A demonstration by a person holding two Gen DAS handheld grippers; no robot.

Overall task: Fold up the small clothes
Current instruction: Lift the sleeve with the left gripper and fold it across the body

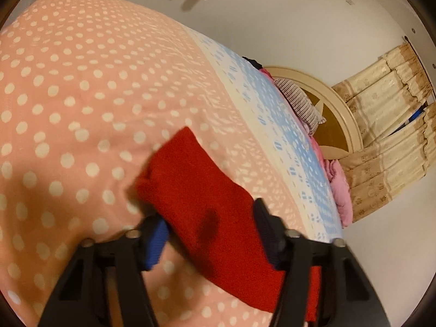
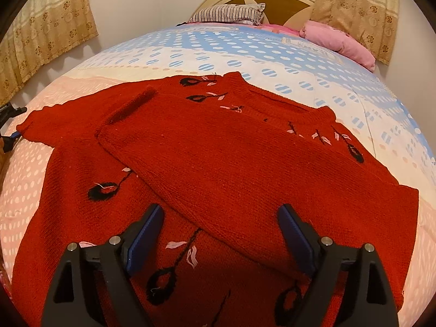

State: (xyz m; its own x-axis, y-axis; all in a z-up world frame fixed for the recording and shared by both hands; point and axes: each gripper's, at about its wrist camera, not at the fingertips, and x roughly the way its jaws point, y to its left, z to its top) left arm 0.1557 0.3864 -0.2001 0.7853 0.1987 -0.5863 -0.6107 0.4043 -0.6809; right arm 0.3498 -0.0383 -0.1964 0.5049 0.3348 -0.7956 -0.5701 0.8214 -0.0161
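In the left wrist view, the left gripper (image 1: 211, 224) reaches low over the pink dotted bedspread (image 1: 68, 95) with the red sleeve (image 1: 196, 188) lying between its fingers; the blue pads are apart from the knit, so nothing is pinched yet, and the sleeve end seems lined up for a grab

In the right wrist view, the right gripper (image 2: 220, 234) hovers spread wide above the red sweater (image 2: 218, 163), which lies flat across the bed, one sleeve already folded diagonally over the body. Its empty jaws suggest it is free while the other sleeve is still to be folded in
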